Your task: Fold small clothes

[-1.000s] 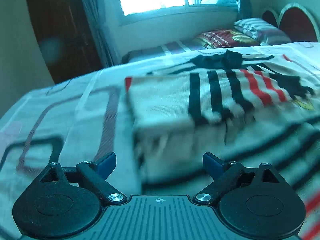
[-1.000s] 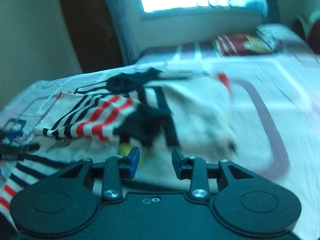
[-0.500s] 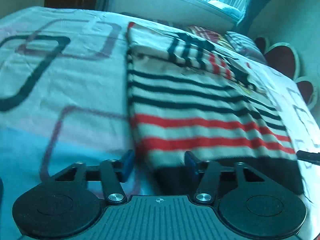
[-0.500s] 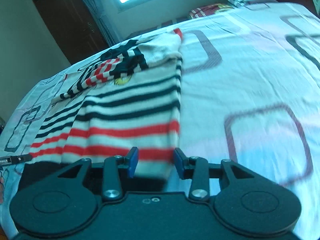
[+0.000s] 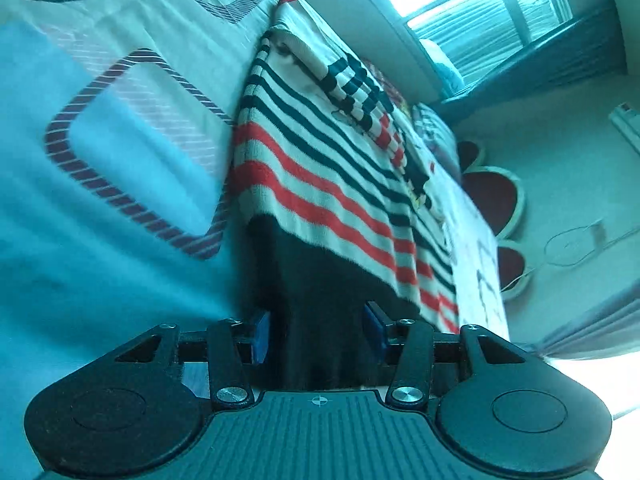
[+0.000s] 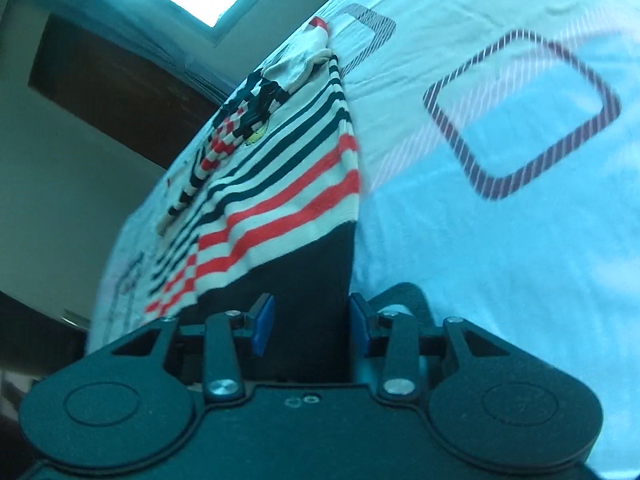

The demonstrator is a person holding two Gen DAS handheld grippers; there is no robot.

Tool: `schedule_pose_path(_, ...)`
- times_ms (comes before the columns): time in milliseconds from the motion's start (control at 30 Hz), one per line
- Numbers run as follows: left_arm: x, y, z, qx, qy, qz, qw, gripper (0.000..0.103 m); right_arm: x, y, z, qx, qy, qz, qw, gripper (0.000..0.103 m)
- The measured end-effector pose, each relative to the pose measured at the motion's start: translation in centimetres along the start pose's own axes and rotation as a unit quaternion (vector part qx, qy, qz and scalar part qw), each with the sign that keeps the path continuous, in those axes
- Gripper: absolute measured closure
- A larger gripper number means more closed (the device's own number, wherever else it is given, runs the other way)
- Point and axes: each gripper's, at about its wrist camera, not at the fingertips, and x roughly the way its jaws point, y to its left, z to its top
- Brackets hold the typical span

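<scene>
Striped sweater (image 5: 320, 184) flat on patterned bedsheet (image 5: 100, 160), dark hem nearest.

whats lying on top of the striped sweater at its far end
A folded-over sleeve with black and red stripes lies across the striped sweater near its far end. The sleeve covers the sweater's front there, and the patterned bedsheet under the sweater is hidden too.
</scene>
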Motion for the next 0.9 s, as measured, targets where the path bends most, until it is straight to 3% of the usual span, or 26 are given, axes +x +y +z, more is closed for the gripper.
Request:
schedule_pose_path(33,0.5,0.1,0.2,-0.005,0.002,0.004,1.0000,0.075,0.2,-0.3,0.2,0.013,0.000,0.007,1.000,0.064)
schedule_pose_path(200,2.0,0.4,1.1,-0.017,0.007,-0.008,0.9998,0.080,1.2,-0.8,1.0,0.042,0.007,0.028,0.999,0.071)
schedule_pose_path(267,2.3,0.1,1.3,-0.011,0.008,-0.008,0.9999,0.080,1.4,-0.6,1.1,0.033,0.007,0.020,0.999,0.079)
schedule_pose_path(333,2.5,-0.1,1.5,-0.007,0.005,-0.002,1.0000,0.096,1.5,-0.3,1.1,0.018,0.009,0.007,1.000,0.093)
schedule_pose_path(367,2.3,-0.3,1.5,-0.007,-0.001,-0.005,1.0000,0.096,1.2,0.0,1.1,0.010,0.002,-0.001,1.000,0.095)
schedule_pose_path(633,-1.6,-1.4,1.6,0.012,-0.054,-0.031,0.9980,0.098,-2.8,3.5,1.6,-0.067,-0.065,0.014,0.996,0.097)
schedule_pose_path(700,-2.2,-1.0,1.5,0.009,-0.061,-0.022,0.9979,0.098,-3.1,3.8,1.6,-0.078,-0.073,0.013,0.994,0.097)
schedule_pose_path(833,-0.4,1.3,0.8,-0.003,-0.032,0.021,0.9993,0.098,-0.4,1.2,1.3,-0.061,-0.023,-0.049,0.997,0.097)
schedule_pose_path(900,-0.2,1.7,0.4,-0.016,-0.038,0.007,0.9991,0.098,0.2,0.5,0.8,-0.044,-0.011,-0.041,0.998,0.097)
